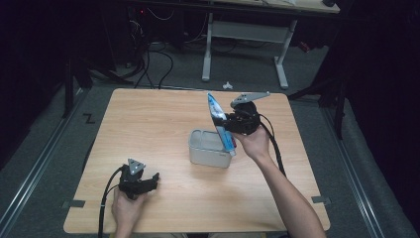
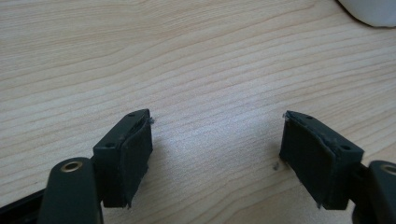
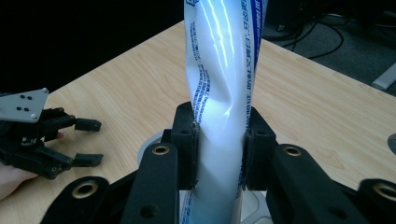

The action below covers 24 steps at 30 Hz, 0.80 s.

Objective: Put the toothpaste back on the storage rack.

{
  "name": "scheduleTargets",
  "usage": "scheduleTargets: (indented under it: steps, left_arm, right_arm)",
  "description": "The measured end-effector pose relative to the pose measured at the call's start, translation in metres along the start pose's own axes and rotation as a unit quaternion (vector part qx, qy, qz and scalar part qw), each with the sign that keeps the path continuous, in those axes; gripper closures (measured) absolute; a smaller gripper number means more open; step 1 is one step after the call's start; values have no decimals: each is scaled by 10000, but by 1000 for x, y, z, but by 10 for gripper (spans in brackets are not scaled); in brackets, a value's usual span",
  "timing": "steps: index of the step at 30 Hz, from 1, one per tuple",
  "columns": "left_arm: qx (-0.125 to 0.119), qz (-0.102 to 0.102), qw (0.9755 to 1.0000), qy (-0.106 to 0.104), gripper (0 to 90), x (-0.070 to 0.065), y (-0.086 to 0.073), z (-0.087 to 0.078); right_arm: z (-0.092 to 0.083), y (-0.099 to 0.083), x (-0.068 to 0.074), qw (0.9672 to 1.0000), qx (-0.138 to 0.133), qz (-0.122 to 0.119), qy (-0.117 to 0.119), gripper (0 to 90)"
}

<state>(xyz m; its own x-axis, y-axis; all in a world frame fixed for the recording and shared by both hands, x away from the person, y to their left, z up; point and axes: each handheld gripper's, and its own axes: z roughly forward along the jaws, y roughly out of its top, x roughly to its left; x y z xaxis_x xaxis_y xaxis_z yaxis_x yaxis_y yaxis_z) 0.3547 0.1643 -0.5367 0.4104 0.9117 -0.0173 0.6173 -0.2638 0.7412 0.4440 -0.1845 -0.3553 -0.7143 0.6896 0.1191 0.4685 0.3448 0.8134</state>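
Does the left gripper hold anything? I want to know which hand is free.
No, the left gripper stands open over the bare table, with nothing between its black pads.

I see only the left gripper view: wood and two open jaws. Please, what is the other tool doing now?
Observer: The right tool is shut on a white and blue tube.
Operator: Where is the tube, on the table?
Observer: No, it is tilted in the air, its lower end over the grey box.
Operator: Is my tool close to that box?
Observer: The left tool is low over the table, apart from the box, toward the person's side, holding nothing.
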Motion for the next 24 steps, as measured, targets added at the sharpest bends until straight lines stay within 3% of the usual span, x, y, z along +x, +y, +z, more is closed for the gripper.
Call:
scheduleTargets:
  steps: [18, 24]
  left_arm:
    - [3, 5, 10000, 0, 256, 0, 0, 0]
    - [2, 4, 10000, 1, 256, 0, 0, 0]
  right_arm:
    - [16, 7, -3, 9992, -340, 205, -91, 717]
    - [21, 11, -1, 9991, -365, 144, -136, 717]
